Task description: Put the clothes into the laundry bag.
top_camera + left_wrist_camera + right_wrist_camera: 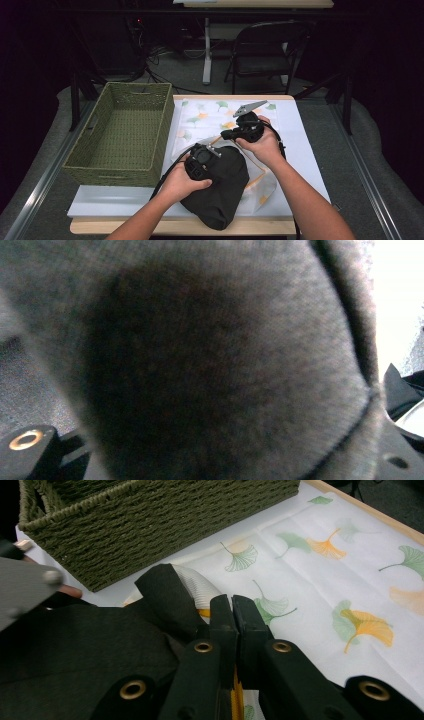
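Note:
A black cloth (220, 195) lies bunched near the table's front edge, partly on a white cloth printed with green and orange leaves (205, 117). My left gripper (201, 166) points down into the black cloth. In the left gripper view dark fabric (210, 365) bulges between the jaws, which stand apart at the bottom corners and grip it. My right gripper (226, 134) lies low over the leaf cloth (320, 580) just behind the black cloth (75, 650). Its fingertips (232, 602) are shut with nothing seen between them, beside an upturned black corner.
A green woven basket (120, 165) stands to the left on the white mat (305, 150), its wall (150, 530) close behind the cloths. A folding chair (265, 50) and a desk leg stand beyond the table. The wooden table edge (175, 227) runs along the front.

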Available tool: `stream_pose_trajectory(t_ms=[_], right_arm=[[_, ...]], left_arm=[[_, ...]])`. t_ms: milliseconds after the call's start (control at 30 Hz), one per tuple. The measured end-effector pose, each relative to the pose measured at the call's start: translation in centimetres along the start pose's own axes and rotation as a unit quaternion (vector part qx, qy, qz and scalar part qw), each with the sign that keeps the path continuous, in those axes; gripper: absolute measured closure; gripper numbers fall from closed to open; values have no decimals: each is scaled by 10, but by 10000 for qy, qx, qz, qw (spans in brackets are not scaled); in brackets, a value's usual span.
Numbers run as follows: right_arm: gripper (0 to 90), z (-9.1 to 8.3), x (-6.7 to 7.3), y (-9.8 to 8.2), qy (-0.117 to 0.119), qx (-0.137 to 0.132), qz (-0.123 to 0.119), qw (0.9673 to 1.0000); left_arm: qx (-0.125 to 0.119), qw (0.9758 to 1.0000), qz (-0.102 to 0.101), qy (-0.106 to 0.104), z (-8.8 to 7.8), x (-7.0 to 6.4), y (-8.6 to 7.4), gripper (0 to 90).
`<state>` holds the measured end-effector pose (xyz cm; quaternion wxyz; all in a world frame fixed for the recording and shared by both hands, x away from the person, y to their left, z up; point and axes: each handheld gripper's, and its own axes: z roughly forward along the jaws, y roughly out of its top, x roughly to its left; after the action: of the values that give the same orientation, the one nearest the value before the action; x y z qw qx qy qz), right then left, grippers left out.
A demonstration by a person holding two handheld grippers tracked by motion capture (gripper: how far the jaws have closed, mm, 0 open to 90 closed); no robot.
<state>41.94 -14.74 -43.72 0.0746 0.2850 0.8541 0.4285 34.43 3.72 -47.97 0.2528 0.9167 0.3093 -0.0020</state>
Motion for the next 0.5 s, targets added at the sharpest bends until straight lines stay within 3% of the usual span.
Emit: stream_pose_trajectory(t_ms=[333, 500], right_arm=[[885, -15, 14, 1, 53, -186, -203, 9996], [885, -18, 21, 2, 77, -295, -263, 9992]], left_arm=[[18, 10000, -88, -18, 1, 2, 2, 494], [25, 10000, -44, 66, -10, 2, 9, 494]])
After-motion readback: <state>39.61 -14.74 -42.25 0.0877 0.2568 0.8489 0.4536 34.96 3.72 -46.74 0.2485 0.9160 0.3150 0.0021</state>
